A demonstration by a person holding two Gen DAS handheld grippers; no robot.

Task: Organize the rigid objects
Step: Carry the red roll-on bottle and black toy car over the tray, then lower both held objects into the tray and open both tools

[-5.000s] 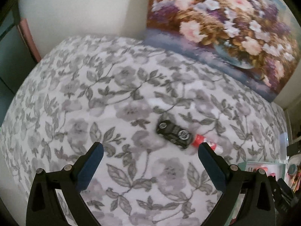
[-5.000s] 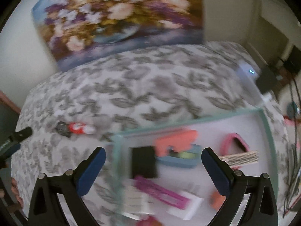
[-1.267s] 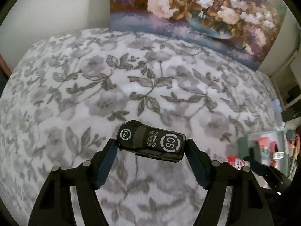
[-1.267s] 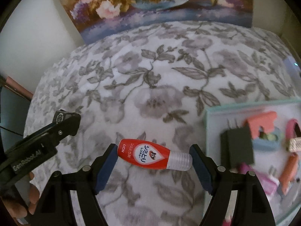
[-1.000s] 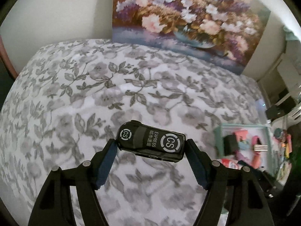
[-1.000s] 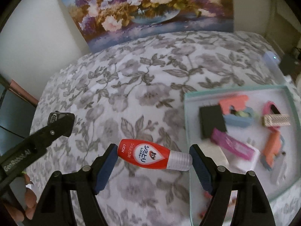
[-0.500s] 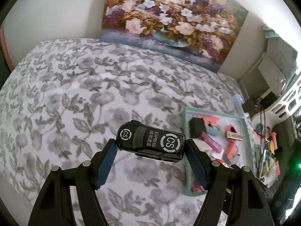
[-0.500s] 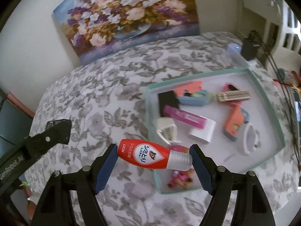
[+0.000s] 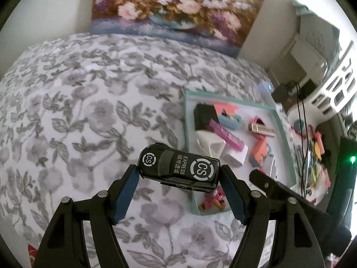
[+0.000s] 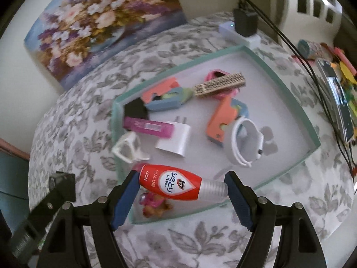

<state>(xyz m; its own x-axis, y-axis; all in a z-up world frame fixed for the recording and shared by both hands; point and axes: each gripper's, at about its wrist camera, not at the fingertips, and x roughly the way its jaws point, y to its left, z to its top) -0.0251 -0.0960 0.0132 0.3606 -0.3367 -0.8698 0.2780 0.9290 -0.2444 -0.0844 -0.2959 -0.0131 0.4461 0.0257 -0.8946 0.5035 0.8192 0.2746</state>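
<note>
I was at the carrying step, with both loads lifted clear of the bed (image 9: 93, 102) and brought toward the tray (image 10: 287, 93), a shallow green-rimmed box lying on the flowered bedcover. The tray already held a mix of small hard items: a white plug adapter (image 10: 176, 141), a pink flat case (image 10: 148, 126), an orange clip (image 10: 221, 118), a white ring-shaped piece (image 10: 244, 141) and a small doll (image 10: 155, 203) at the near corner.

The left gripper (image 9: 178, 179) had its jaws pinching a black toy car (image 9: 179, 167) by nose and tail; in the left wrist view the car hung just short of the tray's near rim. The right gripper (image 10: 181, 188) had its jaws pinching a red bottle (image 10: 176, 185) end to end, base against one pad and clear ribbed cap against the other; it hung over the tray's near corner, above the doll.

As I judged it, the next move called for each load to be lowered over a bare patch of the tray floor before the jaws were spread. The doll sat under the bottle, so a shift toward the open middle seemed advisable.

Readable writing: the car roof carried "EXPRESS", Chinese characters, and "CS" in two ringed badges. The bottle read "LION" with Japanese script I could not make out.
</note>
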